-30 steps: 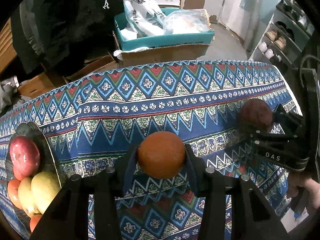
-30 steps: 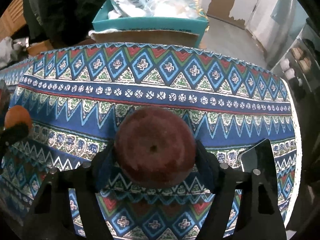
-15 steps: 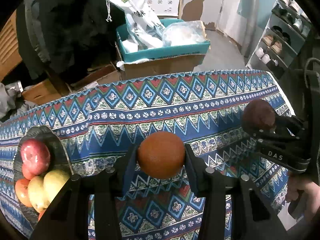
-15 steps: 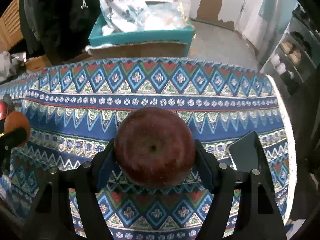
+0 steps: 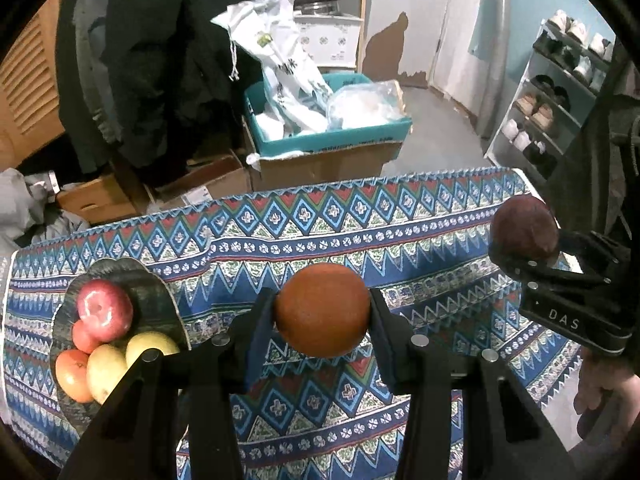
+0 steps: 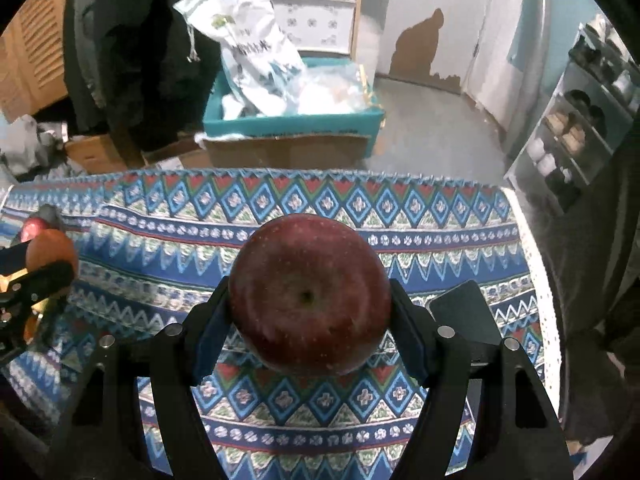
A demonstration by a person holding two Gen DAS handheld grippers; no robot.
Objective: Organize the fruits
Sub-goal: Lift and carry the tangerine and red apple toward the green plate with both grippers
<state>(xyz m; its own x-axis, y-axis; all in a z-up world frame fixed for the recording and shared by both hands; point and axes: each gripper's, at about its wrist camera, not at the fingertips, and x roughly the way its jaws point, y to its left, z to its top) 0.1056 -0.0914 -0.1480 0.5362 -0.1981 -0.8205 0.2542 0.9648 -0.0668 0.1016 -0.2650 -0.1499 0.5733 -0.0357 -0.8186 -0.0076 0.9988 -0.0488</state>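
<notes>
Both claws grip fruit, left claw (image 5: 322,312) orange (image 5: 322,310), right claw (image 6: 310,300) apple (image 6: 310,294), over patterned tablecloth (image 5: 360,216).

looking like a lived-in home, entry or storage corner: shoe rack (image 5: 560,92) holding pairs of shoes, dark coats (image 5: 160,60) hanging by a louvered wooden door (image 5: 28,80), cardboard box (image 5: 324,160) sitting on the floor stuffed with plastic bags (image 5: 288,76), patterned cloth covering the tabletop (image 5: 360,216).
</notes>
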